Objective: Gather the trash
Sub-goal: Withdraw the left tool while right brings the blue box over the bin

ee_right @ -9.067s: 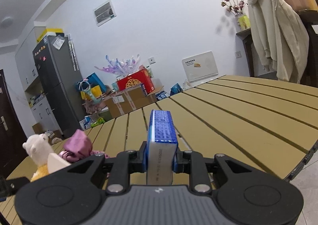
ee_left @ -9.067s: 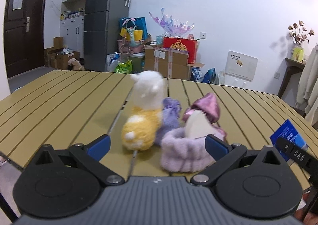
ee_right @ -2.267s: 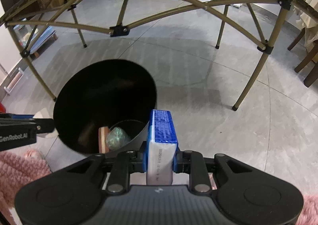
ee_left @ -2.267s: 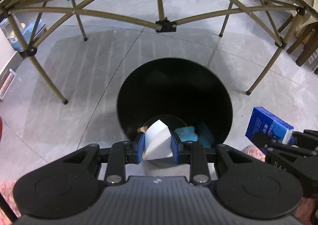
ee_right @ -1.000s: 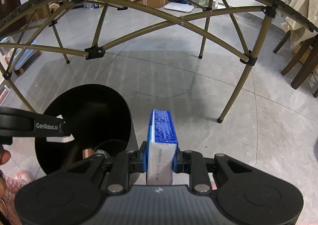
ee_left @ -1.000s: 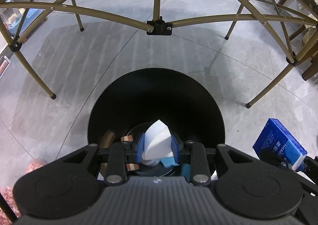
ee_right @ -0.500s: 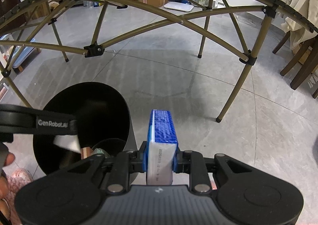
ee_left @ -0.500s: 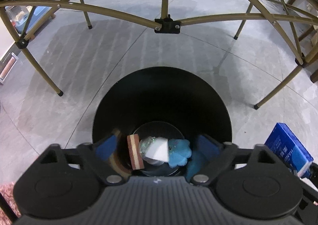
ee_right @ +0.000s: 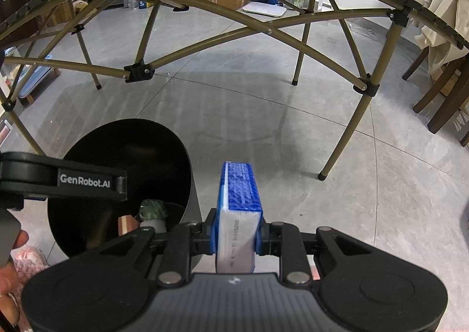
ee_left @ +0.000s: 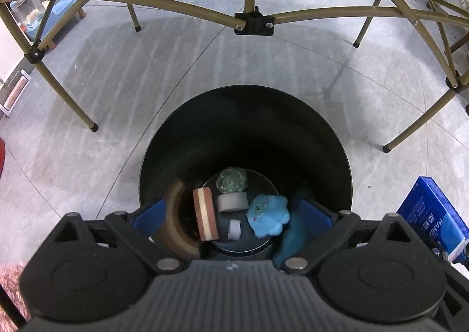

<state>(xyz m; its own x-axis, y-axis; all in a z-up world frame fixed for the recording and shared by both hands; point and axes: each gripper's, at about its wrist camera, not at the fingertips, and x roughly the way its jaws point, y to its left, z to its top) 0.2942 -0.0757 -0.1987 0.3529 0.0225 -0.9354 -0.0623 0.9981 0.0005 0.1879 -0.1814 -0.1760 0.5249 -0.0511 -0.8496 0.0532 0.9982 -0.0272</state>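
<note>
One black bin [ee_left: 187, 138]; one blue box [ee_right: 237, 214]; one blue plush [ee_left: 268, 214] inside bin.

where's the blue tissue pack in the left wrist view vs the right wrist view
Left wrist view: the blue tissue pack sits at the right edge, lower down, right of the black bin.
Right wrist view: it stands at lower centre, clamped in the right tongs.
Shared landmark: the black bin, lower left in the right wrist view.

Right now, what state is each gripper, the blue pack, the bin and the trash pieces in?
left gripper: over the bin, jaws opening, nothing between them
right gripper: shut on the blue pack
blue pack: held on edge, outside the bin
black bin: upright, open-topped
white piece: lying in the bin
blue plush: in the bin
</note>
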